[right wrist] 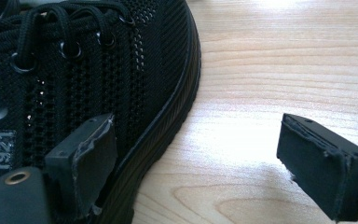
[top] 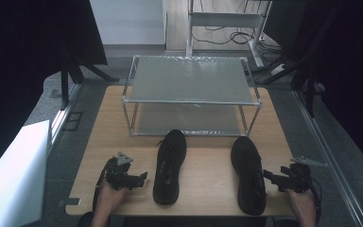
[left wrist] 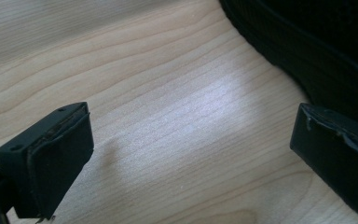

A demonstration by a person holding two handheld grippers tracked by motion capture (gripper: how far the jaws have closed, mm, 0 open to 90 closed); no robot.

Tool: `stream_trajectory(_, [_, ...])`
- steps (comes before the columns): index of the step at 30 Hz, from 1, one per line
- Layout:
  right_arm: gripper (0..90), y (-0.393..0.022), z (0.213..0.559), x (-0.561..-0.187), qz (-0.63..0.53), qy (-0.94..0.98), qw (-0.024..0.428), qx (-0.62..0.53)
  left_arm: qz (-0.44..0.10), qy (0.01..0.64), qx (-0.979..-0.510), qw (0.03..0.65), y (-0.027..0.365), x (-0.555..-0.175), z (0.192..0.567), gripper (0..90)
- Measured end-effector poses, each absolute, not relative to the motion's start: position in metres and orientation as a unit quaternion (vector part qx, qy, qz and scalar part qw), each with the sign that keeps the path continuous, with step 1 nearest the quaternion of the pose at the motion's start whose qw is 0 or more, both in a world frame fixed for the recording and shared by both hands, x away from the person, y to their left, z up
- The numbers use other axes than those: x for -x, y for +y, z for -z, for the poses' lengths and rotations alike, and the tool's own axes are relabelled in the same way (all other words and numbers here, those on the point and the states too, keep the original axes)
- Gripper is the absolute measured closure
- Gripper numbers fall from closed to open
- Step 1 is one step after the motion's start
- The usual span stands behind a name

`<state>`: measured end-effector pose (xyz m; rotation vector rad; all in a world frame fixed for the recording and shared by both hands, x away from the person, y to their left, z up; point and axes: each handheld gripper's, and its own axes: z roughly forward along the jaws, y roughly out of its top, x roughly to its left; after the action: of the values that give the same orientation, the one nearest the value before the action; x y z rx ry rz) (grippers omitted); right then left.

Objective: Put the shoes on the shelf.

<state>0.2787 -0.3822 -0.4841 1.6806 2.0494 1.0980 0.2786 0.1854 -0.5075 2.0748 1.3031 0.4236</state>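
Here both claws gape: the left gripper [top: 139, 178] beside the left black mesh lace-up shoe [top: 169, 165], the right gripper [top: 270, 178] seemingly touching the right black shoe [top: 248, 174]; a metal-framed shelf rack [top: 192, 100] stands beyond.

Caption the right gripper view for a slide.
Open right claw beside the black mesh sneaker, one jaw over its edge, the other above the wooden table.

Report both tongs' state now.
Left tongs: open, holding nothing, beside the left shoe.
Right tongs: open, holding nothing, at the right shoe.
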Motion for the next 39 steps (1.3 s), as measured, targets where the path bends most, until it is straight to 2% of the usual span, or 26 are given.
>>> stream_trajectory(14, [10.2,-0.379,0.466,-0.264,-0.425,0.693,0.148,-0.563,-0.160,0.505,-0.769,0.358,0.185,-0.275,0.492,0.0])
stream_trajectory(22, [9.3,-0.363,0.460,-0.259,-0.426,0.715,0.126,-0.540,-0.172,0.491,-0.769,0.372,0.169,-0.271,0.469,1.0])
stream_trajectory(28, [9.0,-0.351,0.457,-0.258,-0.418,0.734,0.126,-0.520,-0.167,0.472,-0.776,0.384,0.149,-0.273,0.452,1.5])
stream_trajectory(35, [11.1,-0.337,0.465,-0.266,-0.394,0.753,0.120,-0.513,-0.157,0.448,-0.804,0.357,0.116,-0.283,0.454,2.1])
stream_trajectory(39, [13.5,-0.331,0.471,-0.273,-0.384,0.755,0.117,-0.519,-0.159,0.453,-0.807,0.344,0.113,-0.289,0.459,1.9])
